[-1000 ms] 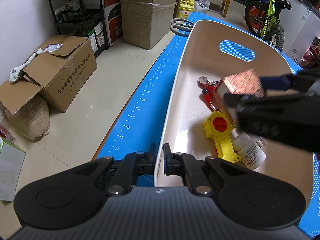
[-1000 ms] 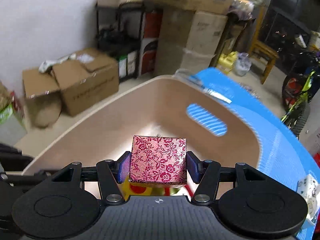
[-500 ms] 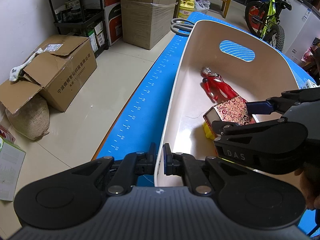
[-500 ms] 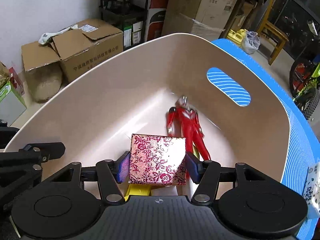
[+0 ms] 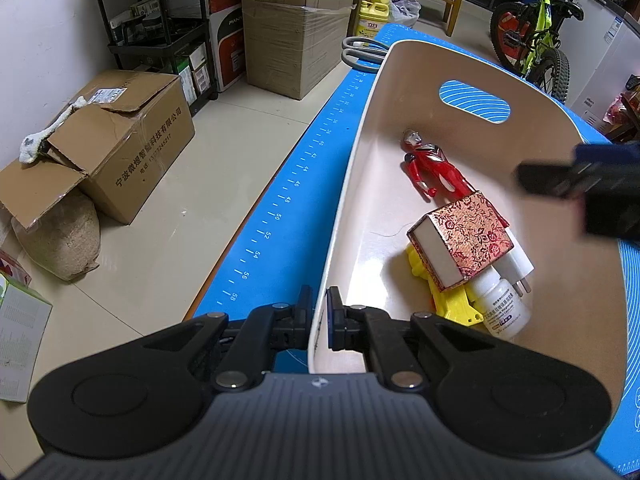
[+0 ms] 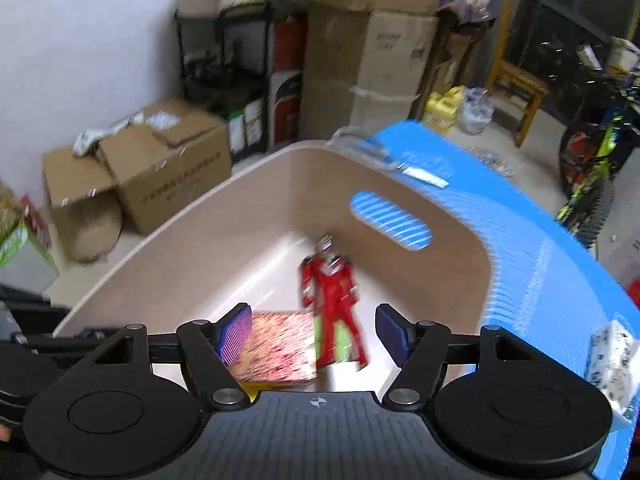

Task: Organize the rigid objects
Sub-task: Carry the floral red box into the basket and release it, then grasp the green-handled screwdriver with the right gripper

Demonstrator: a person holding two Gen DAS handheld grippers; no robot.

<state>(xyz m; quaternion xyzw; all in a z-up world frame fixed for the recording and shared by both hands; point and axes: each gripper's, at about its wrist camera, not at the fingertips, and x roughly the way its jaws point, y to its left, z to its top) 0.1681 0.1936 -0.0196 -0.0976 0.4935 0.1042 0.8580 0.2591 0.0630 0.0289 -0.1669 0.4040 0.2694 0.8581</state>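
Left wrist view. To the left of the fingers, a torn cardboard box (image 5: 120, 136) is seen on the floor, with a sack (image 5: 60, 240) beside it. The left gripper (image 5: 319, 318) is closed narrowly on the near rim of the beige bin (image 5: 352, 184); one finger (image 5: 302, 312) lies outside the wall and the other inside it. The bin stands on a blue mat (image 5: 280, 208) that covers the surface. Beyond the fingers, on the bin floor, a red toy figure (image 5: 434, 170) is laid flat. Nearer and to the right of the fingers, a patterned red box (image 5: 466, 242) is tilted on top of a yellow toy (image 5: 450, 304), a white plug (image 5: 516, 268) and a white bottle (image 5: 502, 308). At the far right, the right gripper is seen blurred above the bin, apart from the patterned box; its tips cannot be made out in this view.

Right wrist view. The right gripper (image 6: 316, 334) is shown with its fingers wide and at this moment opening. Nothing is pressed by the pads. The patterned red box (image 6: 276, 348) is seen below and just inside the left finger (image 6: 236, 330), resting in the bin (image 6: 180, 264) and blurred. The red toy figure (image 6: 332, 304) lies farther down between the fingers, its head pointing away toward the bin's handle slot (image 6: 390, 222). To the right of the fingers, the blue mat (image 6: 532, 248) is visible.
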